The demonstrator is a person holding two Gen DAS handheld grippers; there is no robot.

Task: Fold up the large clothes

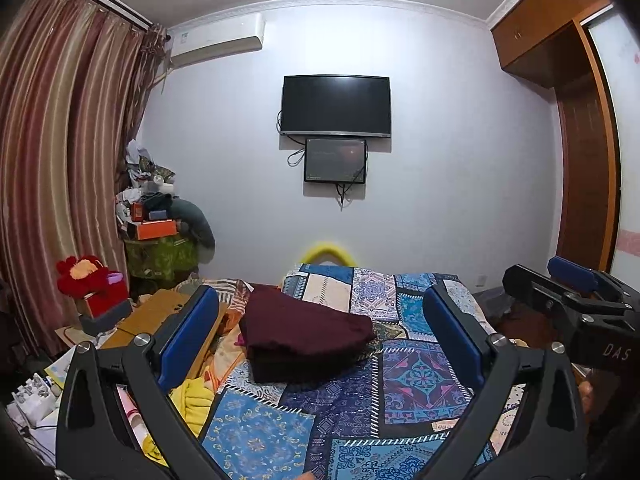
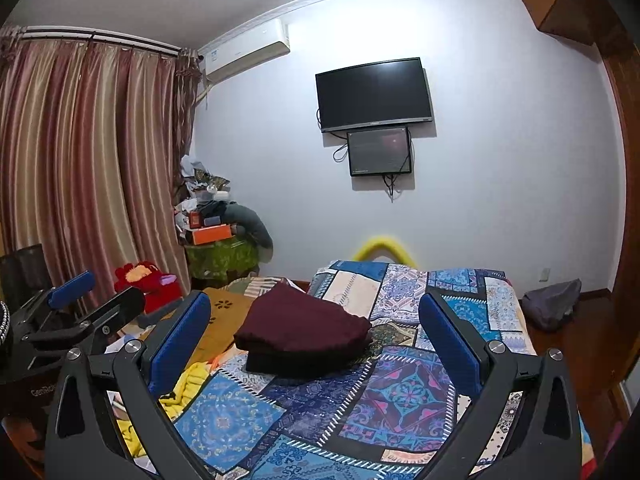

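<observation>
A folded maroon garment [image 1: 304, 332] lies in a compact stack on the patterned quilt [image 1: 416, 380] of the bed, toward its left side. The left tool [image 1: 320, 336] and the right tool [image 2: 316, 340] both hang above the near end, fingers spread wide apart and empty, well short of the garment.

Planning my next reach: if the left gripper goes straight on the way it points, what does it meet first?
Probably the folded maroon garment on the patchwork bedspread; it lies centred between the open left gripper's fingers. If the line runs higher than it looks, it would pass over toward the wall; depth is unclear.
</observation>
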